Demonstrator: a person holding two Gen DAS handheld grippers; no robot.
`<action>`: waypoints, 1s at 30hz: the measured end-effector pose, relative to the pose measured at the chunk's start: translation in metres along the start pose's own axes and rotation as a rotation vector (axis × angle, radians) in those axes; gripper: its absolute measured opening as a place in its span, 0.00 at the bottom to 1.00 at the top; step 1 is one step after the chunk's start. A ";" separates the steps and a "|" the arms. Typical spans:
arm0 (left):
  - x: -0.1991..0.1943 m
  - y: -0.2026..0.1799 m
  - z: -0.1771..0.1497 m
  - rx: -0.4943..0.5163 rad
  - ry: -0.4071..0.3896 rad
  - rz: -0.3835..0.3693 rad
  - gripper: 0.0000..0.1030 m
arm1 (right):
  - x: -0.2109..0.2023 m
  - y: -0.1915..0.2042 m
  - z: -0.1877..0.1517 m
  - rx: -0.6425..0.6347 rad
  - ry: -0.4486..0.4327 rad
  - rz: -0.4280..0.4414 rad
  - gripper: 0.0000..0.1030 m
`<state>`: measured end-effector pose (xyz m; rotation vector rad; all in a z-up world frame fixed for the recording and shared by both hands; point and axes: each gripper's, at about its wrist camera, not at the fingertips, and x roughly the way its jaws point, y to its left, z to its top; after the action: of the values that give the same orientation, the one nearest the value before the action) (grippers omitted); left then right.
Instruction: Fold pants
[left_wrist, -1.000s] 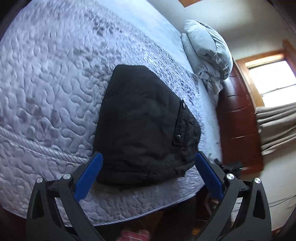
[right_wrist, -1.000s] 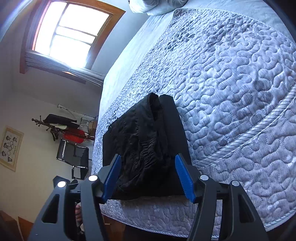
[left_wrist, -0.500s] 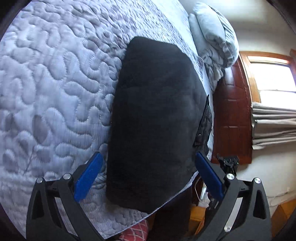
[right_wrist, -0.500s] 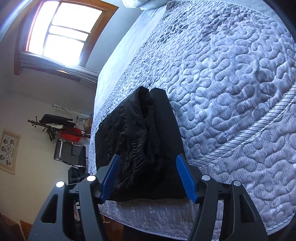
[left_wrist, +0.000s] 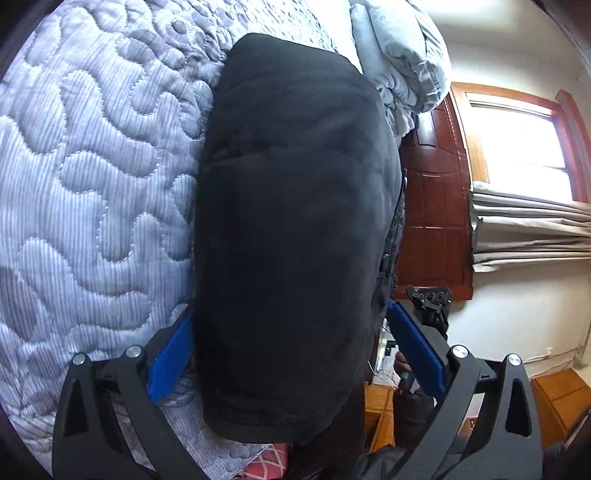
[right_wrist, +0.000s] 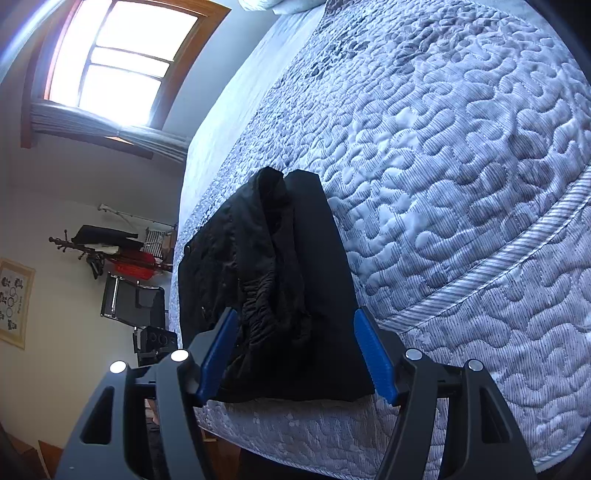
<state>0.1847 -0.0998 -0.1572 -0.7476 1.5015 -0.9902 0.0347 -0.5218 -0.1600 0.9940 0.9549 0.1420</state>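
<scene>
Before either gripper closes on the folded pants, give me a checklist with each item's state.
1. Pants folded into a compact bundle on the quilt: ok.
2. Left gripper jaws apart, straddling the bundle: ok.
3. Right gripper jaws apart around the near end: ok.
4. Pads pressing the cloth: cannot tell.
5. Bundle fully on the bed: not ok, it lies at the edge.

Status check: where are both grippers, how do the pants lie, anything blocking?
Left gripper open, straddling the folded pants. Right gripper open, pants end between its fingers. Pants folded at the bed edge. Nothing blocking.
</scene>
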 end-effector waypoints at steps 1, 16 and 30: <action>0.001 -0.003 0.002 0.011 0.012 -0.009 0.96 | 0.001 -0.001 0.001 -0.002 0.002 0.000 0.65; 0.024 -0.002 0.020 0.000 0.216 -0.160 0.97 | 0.020 -0.012 0.012 -0.004 0.065 0.037 0.72; 0.055 -0.008 0.016 -0.040 0.273 -0.124 0.97 | 0.037 -0.051 0.057 0.039 0.237 0.331 0.89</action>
<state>0.1905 -0.1546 -0.1751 -0.7642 1.7298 -1.1954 0.0842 -0.5692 -0.2109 1.1846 1.0038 0.5287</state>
